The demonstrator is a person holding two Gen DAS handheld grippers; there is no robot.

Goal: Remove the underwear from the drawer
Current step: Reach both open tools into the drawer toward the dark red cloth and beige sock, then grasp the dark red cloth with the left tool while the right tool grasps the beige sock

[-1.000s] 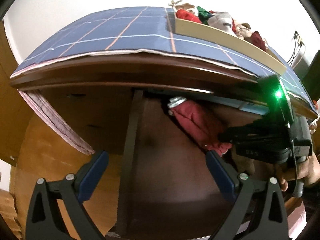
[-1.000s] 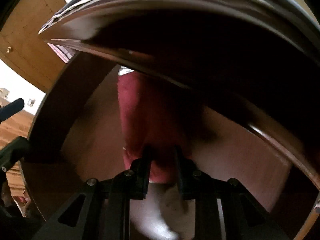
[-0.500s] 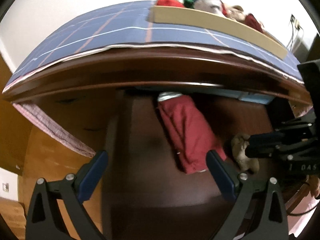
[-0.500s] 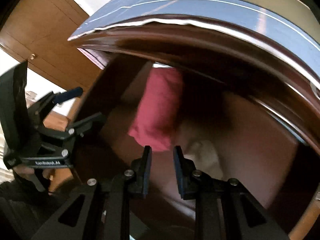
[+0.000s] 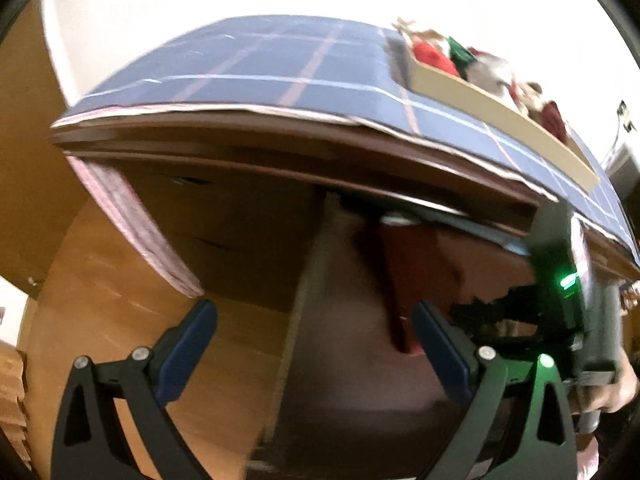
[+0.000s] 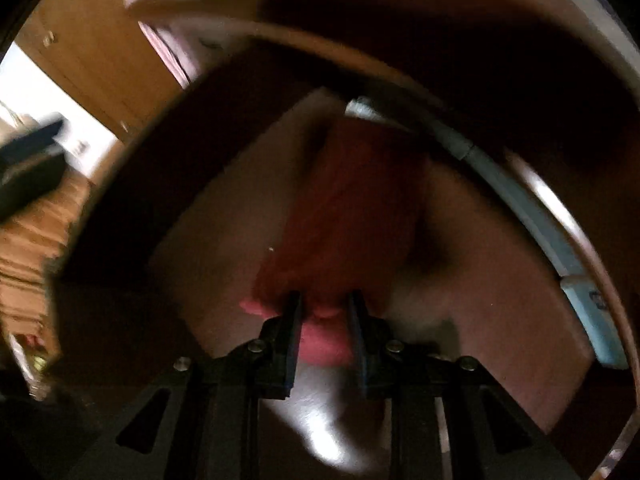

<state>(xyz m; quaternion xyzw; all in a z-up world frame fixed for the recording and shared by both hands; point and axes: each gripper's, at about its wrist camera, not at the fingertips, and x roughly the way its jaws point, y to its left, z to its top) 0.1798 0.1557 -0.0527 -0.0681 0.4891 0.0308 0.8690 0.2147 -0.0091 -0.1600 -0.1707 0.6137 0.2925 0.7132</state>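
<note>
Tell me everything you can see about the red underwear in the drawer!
The red underwear is a soft, cloth-looking piece, folded into a long strip, with a pale band at its far end. It lies on the dark wooden floor of the open drawer, stretching back under the dresser top. The right claw has its two fingers on either side of the near end, bunching the fabric between them. The left claw stays wide open and does not touch it. The picture is blurry.

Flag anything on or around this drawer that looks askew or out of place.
The blue cloth on the cabinet top sits unevenly: its front edge is wavy, and its pink underside droops down the left side. In the drawer, the red underwear lies rumpled, its near end between the right gripper's fingers.
</note>
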